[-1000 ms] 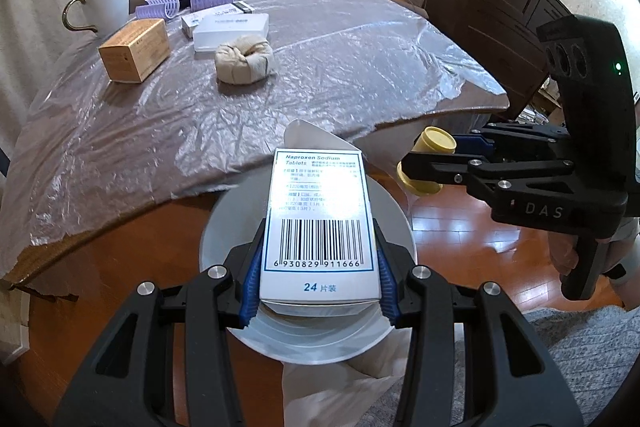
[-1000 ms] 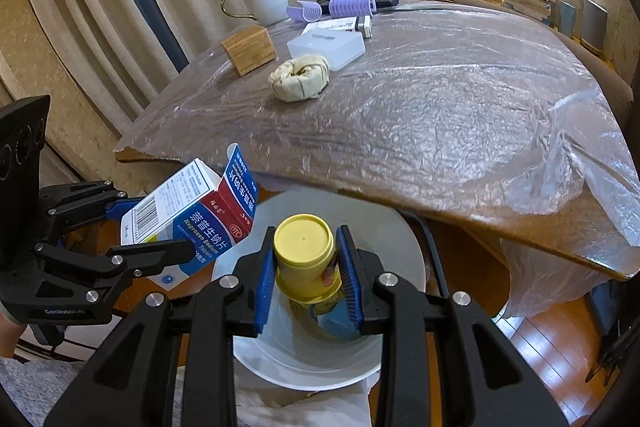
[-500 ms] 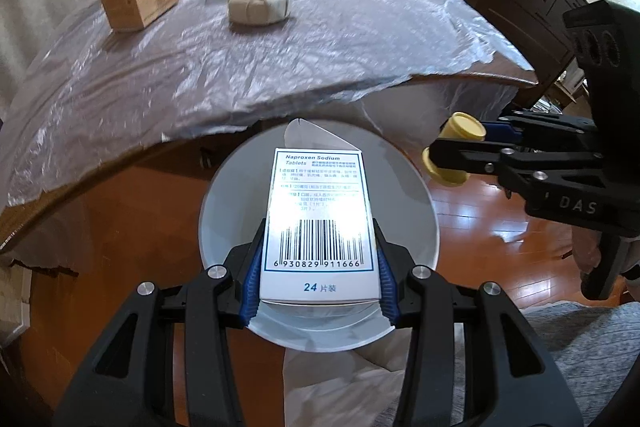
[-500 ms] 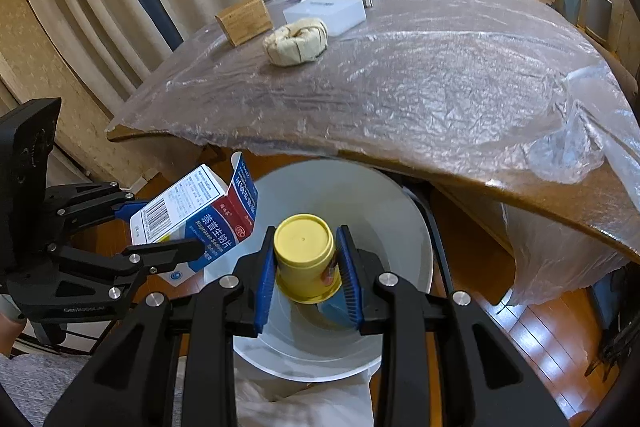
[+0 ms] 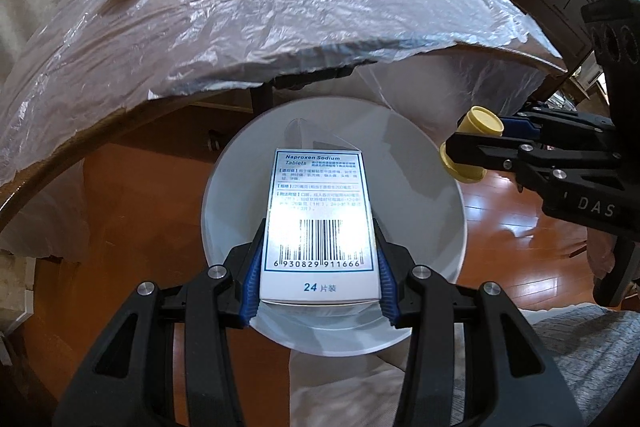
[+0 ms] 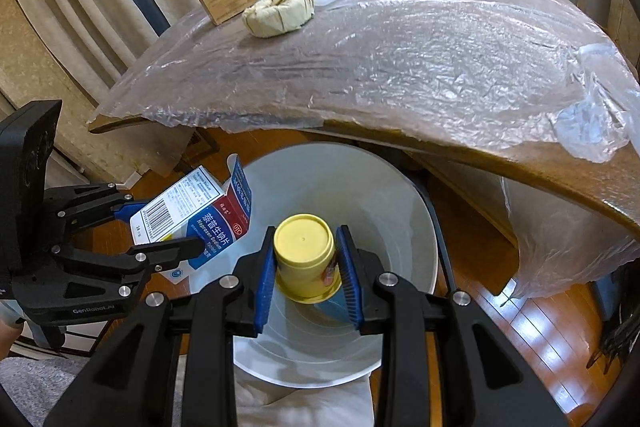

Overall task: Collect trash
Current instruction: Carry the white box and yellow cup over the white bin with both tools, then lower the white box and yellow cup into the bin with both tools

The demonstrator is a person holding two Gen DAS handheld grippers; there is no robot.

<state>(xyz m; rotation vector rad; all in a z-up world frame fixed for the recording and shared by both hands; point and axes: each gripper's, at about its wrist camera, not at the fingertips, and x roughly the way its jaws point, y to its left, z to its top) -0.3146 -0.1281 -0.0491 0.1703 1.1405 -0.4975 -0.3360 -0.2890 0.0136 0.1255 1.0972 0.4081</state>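
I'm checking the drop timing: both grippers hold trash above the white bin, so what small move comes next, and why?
Probably open the left gripper: its white tablet box hangs squarely above the round white bin, so it should fall inside. The right gripper's yellow plastic bottle can follow.

Box point(image 5: 320, 223) and cup point(image 6: 305, 255) above bin point(image 5: 420, 163) (table point(image 5: 280, 27) behind).

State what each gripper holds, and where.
Left gripper: tablet box, pinched across its long sides near the barcode end. Right gripper: yellow bottle, clamped across its body.
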